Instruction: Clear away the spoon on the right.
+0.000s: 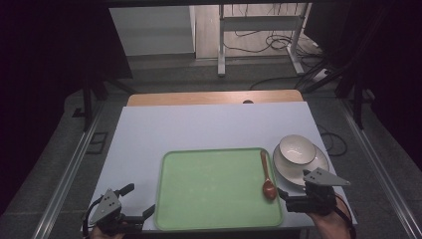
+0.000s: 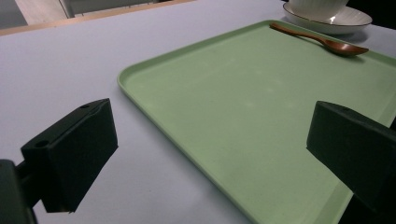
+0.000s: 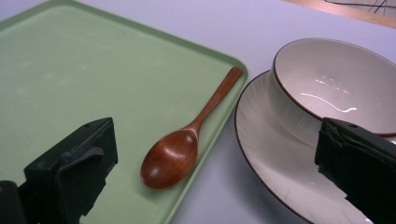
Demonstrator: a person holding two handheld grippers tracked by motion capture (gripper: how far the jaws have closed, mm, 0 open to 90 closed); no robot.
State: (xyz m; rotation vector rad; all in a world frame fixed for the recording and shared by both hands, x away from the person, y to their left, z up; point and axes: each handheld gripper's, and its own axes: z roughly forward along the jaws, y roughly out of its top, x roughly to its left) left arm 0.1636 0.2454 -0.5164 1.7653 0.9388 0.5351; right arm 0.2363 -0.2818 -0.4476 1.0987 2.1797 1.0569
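From above, the frame edge cuts my hands. My left gripper (image 1: 137,201) is released beside the green tray (image 1: 214,219); the right gripper (image 3: 215,154) is released too, holding nothing. Its view shows me the wooden spoon (image 3: 187,140) on the tray's edge, near the bowl (image 3: 336,84) on its plate (image 3: 271,158).

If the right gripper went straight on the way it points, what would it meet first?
Probably the spoon on the tray's right edge; the right gripper's open jaws straddle it, the plate just beside. Depth unclear.
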